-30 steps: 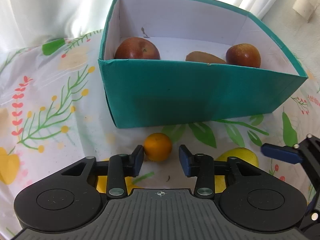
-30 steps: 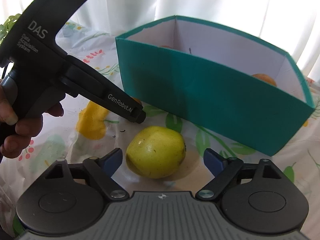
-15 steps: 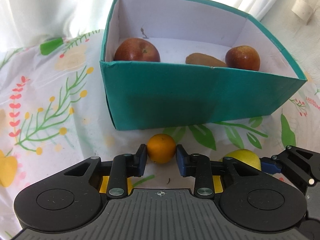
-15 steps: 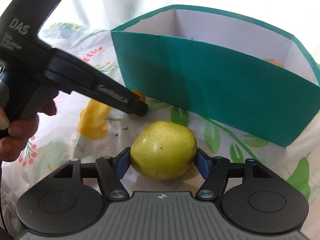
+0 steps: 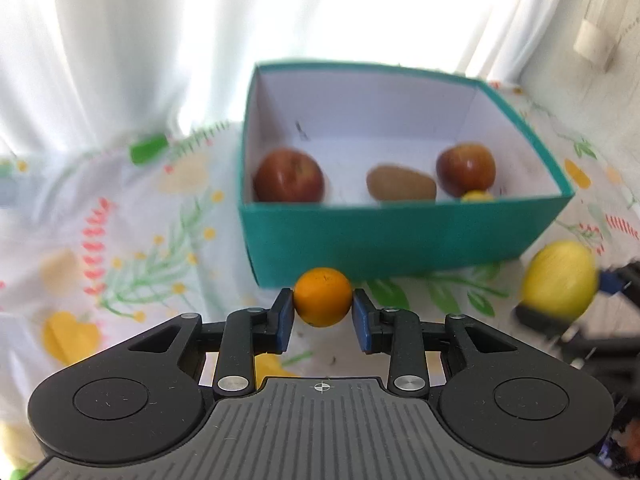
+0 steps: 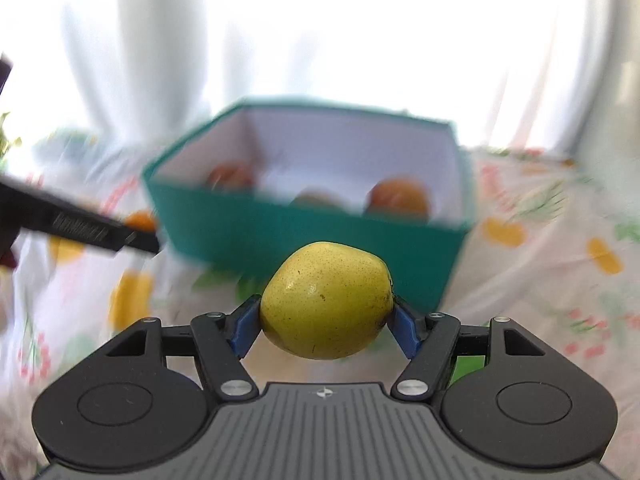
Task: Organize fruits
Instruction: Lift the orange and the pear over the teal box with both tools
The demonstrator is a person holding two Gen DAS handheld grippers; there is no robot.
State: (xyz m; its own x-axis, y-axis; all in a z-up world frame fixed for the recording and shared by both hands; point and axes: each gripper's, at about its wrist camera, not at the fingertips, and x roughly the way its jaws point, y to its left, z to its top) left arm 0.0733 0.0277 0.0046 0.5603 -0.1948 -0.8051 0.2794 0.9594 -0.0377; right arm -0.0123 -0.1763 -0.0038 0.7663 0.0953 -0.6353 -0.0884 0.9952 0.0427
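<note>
My left gripper [image 5: 323, 312] is shut on a small orange [image 5: 322, 297], held above the cloth in front of the teal box [image 5: 400, 236]. My right gripper [image 6: 326, 326] is shut on a yellow-green pear [image 6: 326, 300], also lifted, in front of the box [image 6: 304, 232]. In the left wrist view the pear [image 5: 560, 286] shows at the right, blurred. Inside the box lie two red apples [image 5: 289, 176] [image 5: 466, 170], a brown kiwi [image 5: 401, 183] and a small yellow fruit [image 5: 476, 197]. The orange [image 6: 140, 221] and the other gripper's black body [image 6: 80, 230] show at the left of the right wrist view.
A white tablecloth [image 5: 132, 248] with printed leaves and fruit covers the table. White curtains [image 5: 120, 40] hang behind the box. A pale wall with a small fitting [image 5: 592, 42] is at the far right. A hand [image 6: 6, 252] shows at the left edge.
Both grippers closed on their fruit, the left on the orange and the right on the pear, then lifted them off the cloth. More of the box's inside shows now.
</note>
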